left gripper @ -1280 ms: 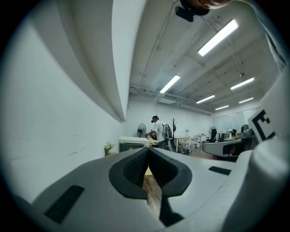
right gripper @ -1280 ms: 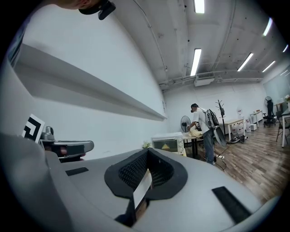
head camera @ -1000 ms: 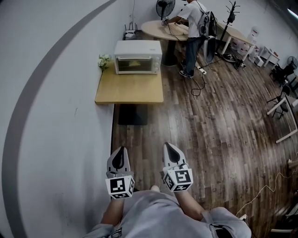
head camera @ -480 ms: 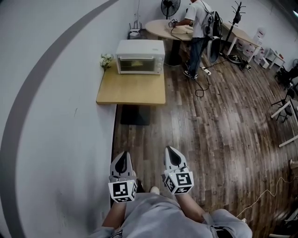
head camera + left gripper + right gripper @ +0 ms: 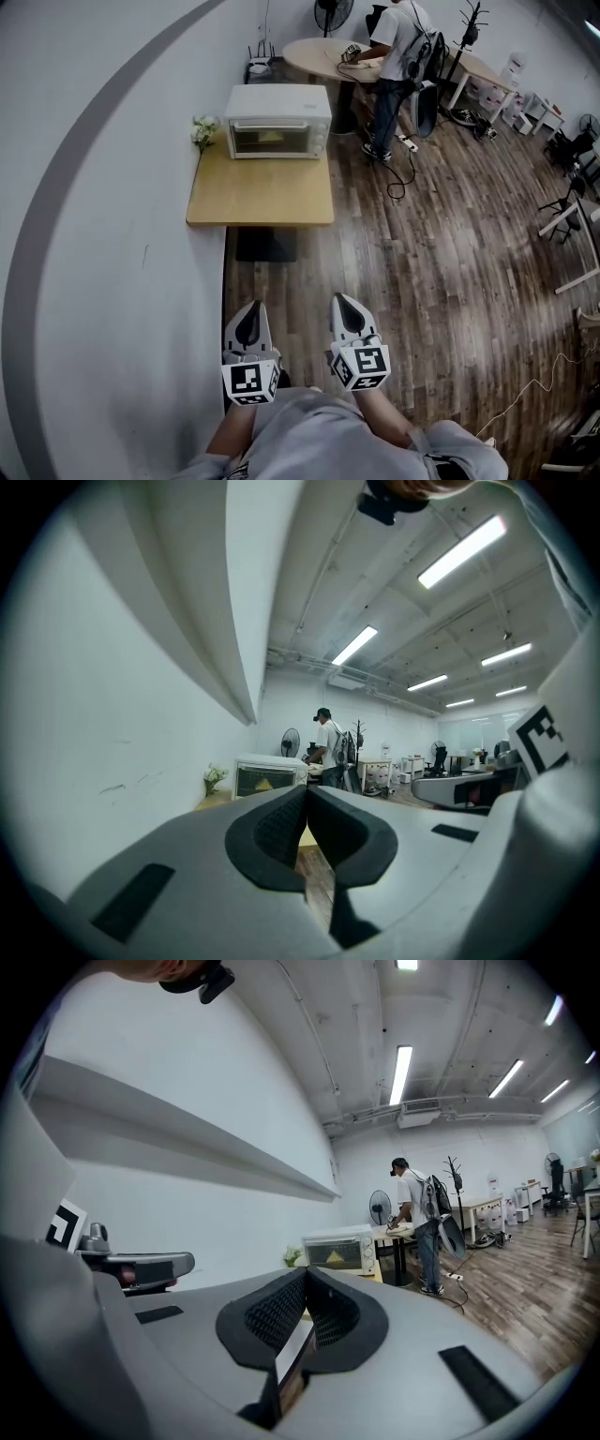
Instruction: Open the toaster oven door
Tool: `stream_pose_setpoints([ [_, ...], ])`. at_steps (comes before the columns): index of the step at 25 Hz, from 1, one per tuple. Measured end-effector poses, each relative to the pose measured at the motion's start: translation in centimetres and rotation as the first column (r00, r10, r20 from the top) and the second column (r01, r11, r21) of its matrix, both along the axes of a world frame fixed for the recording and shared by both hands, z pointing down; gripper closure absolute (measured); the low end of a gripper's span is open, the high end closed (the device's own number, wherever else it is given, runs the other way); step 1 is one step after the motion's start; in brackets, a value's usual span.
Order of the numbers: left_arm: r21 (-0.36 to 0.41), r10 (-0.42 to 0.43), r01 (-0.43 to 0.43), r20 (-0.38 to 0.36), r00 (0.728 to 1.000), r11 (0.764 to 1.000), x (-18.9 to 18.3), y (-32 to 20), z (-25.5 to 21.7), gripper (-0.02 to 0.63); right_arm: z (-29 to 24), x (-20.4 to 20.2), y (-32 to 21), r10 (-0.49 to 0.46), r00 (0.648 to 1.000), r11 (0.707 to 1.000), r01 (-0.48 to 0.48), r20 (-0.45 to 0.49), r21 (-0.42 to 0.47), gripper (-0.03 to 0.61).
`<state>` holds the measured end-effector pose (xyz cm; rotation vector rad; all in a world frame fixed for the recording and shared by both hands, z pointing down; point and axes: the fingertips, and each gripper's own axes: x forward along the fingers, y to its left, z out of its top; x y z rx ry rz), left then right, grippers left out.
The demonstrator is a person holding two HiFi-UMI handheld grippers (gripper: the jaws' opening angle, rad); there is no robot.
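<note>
Slightly closer now: my left tongs (image 5: 249,314) and right tongs (image 5: 345,309) pinched together, empty; toaster oven (image 5: 278,122) on table (image 5: 260,192) well ahead, door (image 5: 272,139) unopened.

This is an open-plan office or lab workspace. A wood-plank floor (image 5: 450,244) fills the right half, with desks (image 5: 487,70) in the upper right. At top centre, a person (image 5: 394,47) (wearing a backpack) stands at a round table (image 5: 323,58). Nearby are a standing fan (image 5: 330,13), a coat rack (image 5: 472,19) and loose cables (image 5: 401,178). Strip lights (image 5: 466,550) line the ceiling.
</note>
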<state>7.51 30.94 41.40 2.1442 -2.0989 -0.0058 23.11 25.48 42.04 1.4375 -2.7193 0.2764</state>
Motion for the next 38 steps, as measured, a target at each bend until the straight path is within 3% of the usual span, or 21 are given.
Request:
stream_pose_setpoints([
  [19,0.056,0.01,-0.01,-0.009,1.0,0.998,-13.1,-10.7,-1.7,0.611,-1.4,-11.9,-10.0,0.058,0.998,0.998,-0.058,0.0,0.036,0.58],
  [38,0.05,0.013,-0.013,-0.002,1.0,0.999,-16.9,-18.5,-0.3,0.611,0.1,-16.0,-18.0,0.052,0.999,0.998,-0.053,0.008,0.033,0.58],
])
